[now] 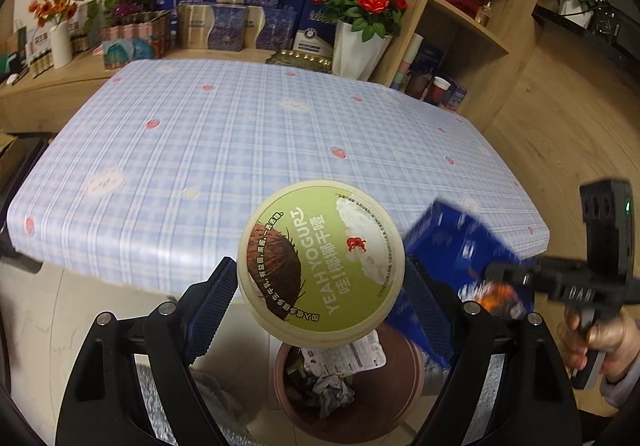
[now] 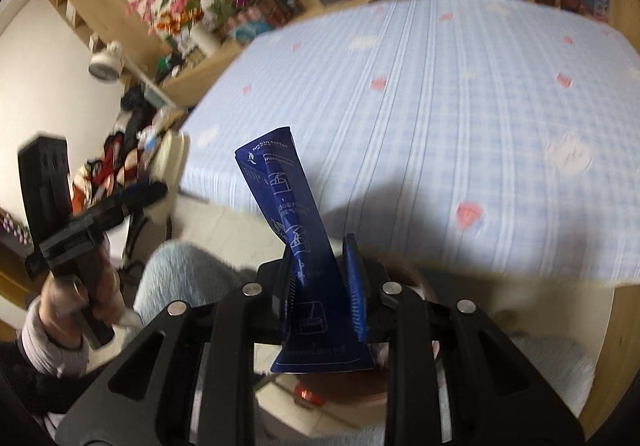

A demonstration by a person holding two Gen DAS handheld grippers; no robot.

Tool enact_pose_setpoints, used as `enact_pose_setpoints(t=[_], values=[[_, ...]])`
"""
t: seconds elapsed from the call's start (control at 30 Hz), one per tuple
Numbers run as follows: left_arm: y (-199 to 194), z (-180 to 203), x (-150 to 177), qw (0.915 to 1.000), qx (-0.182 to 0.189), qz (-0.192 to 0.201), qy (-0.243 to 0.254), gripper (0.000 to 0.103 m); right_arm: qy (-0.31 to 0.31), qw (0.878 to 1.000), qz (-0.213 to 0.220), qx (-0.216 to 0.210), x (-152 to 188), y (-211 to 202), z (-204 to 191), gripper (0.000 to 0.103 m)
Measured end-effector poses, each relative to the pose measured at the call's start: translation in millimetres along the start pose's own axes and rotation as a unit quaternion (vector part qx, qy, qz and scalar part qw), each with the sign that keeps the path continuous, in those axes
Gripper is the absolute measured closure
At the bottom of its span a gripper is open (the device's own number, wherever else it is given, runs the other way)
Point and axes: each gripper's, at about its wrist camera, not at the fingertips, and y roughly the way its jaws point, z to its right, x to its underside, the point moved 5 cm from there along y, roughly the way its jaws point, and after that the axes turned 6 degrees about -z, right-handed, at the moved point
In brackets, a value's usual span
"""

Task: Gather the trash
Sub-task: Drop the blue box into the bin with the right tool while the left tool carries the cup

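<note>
Blue coffee sachet (image 2: 308, 262) pinched in the right gripper (image 2: 320, 278), yogurt tub (image 1: 320, 264) clamped in the left gripper's (image 1: 320, 286) wide-spread jaws: both need releasing over the bin (image 1: 400, 398) at 6 o'clock.

The blue checked tabletop (image 1: 240, 149) lies bare from edge to edge, so a gripper could cross it freely; its far side is walled in by gift boxes (image 1: 228, 25), flower pots (image 1: 360, 45) and a wooden shelf unit (image 1: 460, 17). Below the near edge, the brown bin (image 1: 412, 378) mouth is partly covered by the yogurt tub (image 1: 320, 266) held above it and crowded by the blue packet (image 1: 452, 246) just beside it.
</note>
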Motion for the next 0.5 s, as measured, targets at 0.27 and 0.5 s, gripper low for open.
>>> enact_pose_setpoints(t=[0.27, 0.5], values=[[5.1, -5.4, 11.1, 0.9999, 0.000, -0.006, -0.013, 0.021, 0.005, 0.997, -0.081, 0.014, 31.9, 58.2, 3.8, 0.077], [17.5, -3.7, 14.1, 0.9997, 0.000, -0.018, -0.014, 0.021, 0.037, 0.989, -0.141, 0.009, 48.0, 110.4, 11.9, 0.076]])
